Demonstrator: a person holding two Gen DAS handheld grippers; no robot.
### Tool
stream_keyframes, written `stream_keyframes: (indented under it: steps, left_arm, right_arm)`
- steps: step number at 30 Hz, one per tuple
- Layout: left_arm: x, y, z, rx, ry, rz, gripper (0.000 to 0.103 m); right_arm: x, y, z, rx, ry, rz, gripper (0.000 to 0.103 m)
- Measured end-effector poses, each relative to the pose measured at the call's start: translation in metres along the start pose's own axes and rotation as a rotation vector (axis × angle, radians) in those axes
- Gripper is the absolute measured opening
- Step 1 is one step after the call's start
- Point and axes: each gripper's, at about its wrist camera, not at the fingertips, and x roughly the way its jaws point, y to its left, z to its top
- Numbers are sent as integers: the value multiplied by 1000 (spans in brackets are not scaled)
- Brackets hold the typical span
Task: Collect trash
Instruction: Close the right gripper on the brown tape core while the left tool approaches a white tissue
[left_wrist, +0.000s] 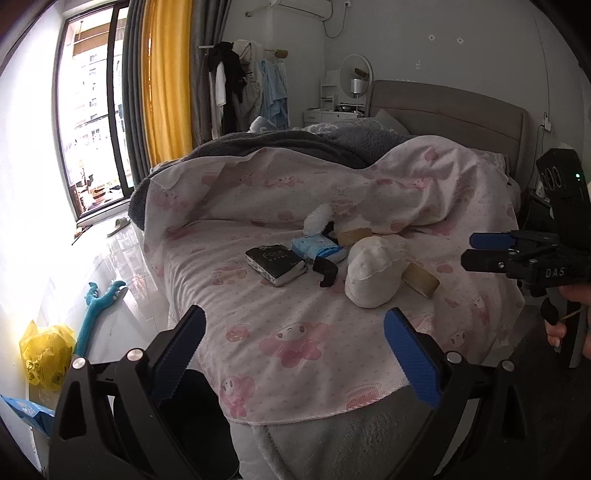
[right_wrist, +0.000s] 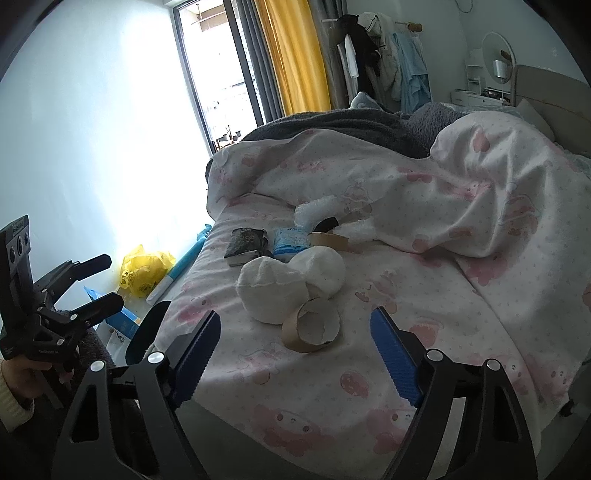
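Right wrist view: cardboard tape ring (right_wrist: 311, 325) lies on the bed (right_wrist: 332, 376) just ahead of the right gripper (right_wrist: 295, 354), jaws parted, empty; light, crushable, best pinched across its wall

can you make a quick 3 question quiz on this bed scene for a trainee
1. True or false: the right gripper holds the brown cardboard tape ring.
2. What lies nearest the right gripper on the pink patterned bedsheet? A) black tissue pack B) brown cardboard tape ring C) blue wet-wipe packet
3. Where is the crumpled yellow plastic bag?

Key
1. False: its jaws stand open with nothing between them, short of the ring. The left gripper is open and empty too.
2. B: the ring lies just ahead of the fingers, against the white fabric bundle.
3. On the floor beside the bed, by the wall.
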Motion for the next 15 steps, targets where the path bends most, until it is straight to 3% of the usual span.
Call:
stream_keyframes:
  steps: [7,15]
  left_arm:
    - [23,-3,7,-14,21,-55,95]
    - [45,-8,13,-29,36,-98,95]
  right_arm:
    - [40,-13,-1,-29,91,41,68]
    - [62,-33,-2,40,114,127,63]
